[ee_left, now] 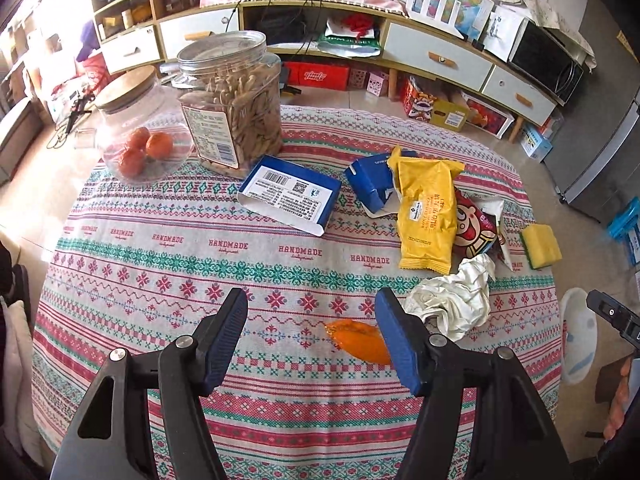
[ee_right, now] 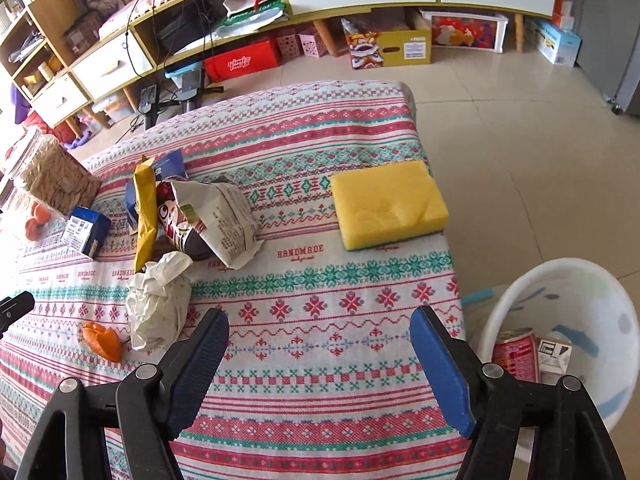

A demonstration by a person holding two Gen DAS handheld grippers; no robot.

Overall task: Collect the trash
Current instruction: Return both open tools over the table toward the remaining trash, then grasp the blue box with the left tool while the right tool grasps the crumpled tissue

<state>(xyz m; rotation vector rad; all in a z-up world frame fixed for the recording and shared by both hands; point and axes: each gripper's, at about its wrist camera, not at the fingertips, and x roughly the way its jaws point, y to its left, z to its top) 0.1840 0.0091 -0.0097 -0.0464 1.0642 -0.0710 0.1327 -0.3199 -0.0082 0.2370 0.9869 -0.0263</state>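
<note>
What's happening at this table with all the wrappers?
A person with a gripper in each hand is clearing trash. Both the left gripper and right gripper are open and empty above the tablecloth. Orange peel, crumpled paper and a yellow packet await. The white bin beside the table already holds some packaging.

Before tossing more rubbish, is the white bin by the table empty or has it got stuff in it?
Not empty. The white bin already holds a red wrapper and a small white carton at its bottom.

Home living room, tiled floor (ee_right: 520, 128), long low cabinet (ee_left: 436, 56) with white drawers, patterned cloth on tabletop (ee_left: 240, 264), snack jars (ee_left: 236, 100), fridge (ee_left: 612, 152) beside cabinet
</note>
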